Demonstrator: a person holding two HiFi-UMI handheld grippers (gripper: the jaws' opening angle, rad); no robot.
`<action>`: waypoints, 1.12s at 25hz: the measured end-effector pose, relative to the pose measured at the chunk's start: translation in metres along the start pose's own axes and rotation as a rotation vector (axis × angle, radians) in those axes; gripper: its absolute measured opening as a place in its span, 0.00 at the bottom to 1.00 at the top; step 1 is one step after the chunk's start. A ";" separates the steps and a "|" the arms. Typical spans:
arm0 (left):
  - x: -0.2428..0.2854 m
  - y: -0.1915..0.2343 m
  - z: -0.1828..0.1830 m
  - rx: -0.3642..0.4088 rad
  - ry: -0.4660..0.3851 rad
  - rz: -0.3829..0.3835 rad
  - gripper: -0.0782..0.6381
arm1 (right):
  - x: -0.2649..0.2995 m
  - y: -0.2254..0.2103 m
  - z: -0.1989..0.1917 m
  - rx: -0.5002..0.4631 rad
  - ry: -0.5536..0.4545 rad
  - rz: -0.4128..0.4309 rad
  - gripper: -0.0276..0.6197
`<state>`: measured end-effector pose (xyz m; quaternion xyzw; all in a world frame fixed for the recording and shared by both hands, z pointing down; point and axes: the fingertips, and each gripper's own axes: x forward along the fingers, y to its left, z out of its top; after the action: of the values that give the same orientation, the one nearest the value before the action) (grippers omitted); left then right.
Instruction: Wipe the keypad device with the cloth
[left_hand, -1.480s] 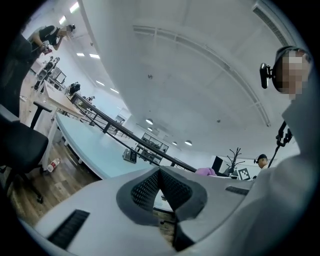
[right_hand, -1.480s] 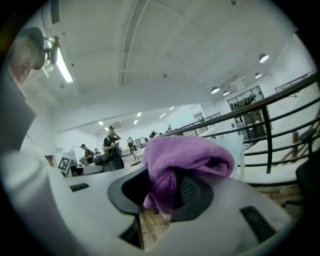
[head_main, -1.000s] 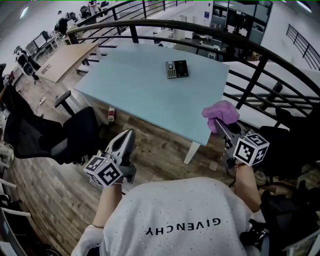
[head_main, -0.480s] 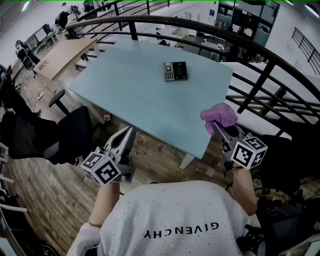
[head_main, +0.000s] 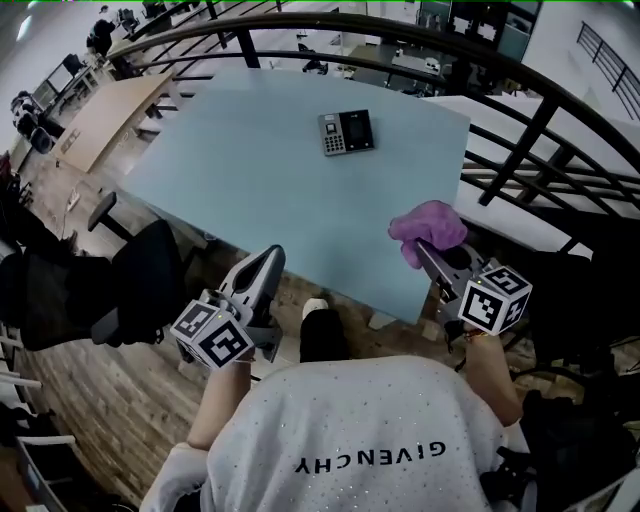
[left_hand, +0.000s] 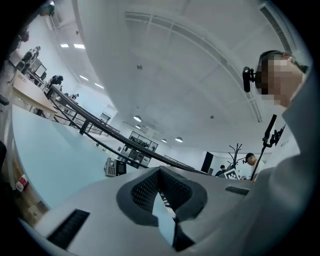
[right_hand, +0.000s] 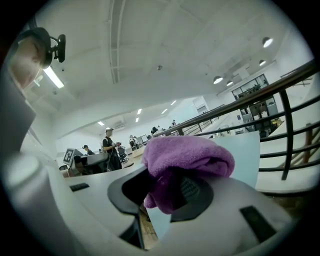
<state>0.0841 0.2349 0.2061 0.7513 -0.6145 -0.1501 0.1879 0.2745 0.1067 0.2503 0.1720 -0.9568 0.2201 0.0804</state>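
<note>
The keypad device (head_main: 346, 132), grey keypad beside a black screen, lies flat on the far middle of the pale blue table (head_main: 250, 190); it shows small in the left gripper view as the keypad device (left_hand: 114, 167). My right gripper (head_main: 425, 248) is shut on a bunched purple cloth (head_main: 428, 227), held at the table's near right corner. The cloth (right_hand: 187, 160) fills the jaws in the right gripper view. My left gripper (head_main: 266, 262) is shut and empty, just short of the table's near edge.
A black curved railing (head_main: 520, 100) runs behind and to the right of the table. Black office chairs (head_main: 130, 285) stand to the left on the wood floor. A wooden desk (head_main: 105, 115) is at far left. A dark shoe (head_main: 322, 335) shows below the table edge.
The view has moved closer to the table. Both grippers sit nearer its near edge, the right one still holding the cloth. A shoe has come into view.
</note>
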 end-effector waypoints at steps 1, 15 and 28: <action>0.008 0.008 0.000 -0.005 0.008 -0.005 0.13 | 0.007 -0.002 0.000 0.004 0.006 -0.006 0.20; 0.099 0.114 0.037 -0.084 0.103 -0.112 0.13 | 0.130 -0.026 0.028 0.025 0.073 -0.076 0.20; 0.173 0.186 0.029 -0.102 0.305 -0.213 0.13 | 0.254 -0.046 0.036 0.083 0.121 -0.133 0.20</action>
<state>-0.0553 0.0299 0.2684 0.8158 -0.4873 -0.0844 0.2998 0.0531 -0.0228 0.2942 0.2248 -0.9267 0.2639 0.1454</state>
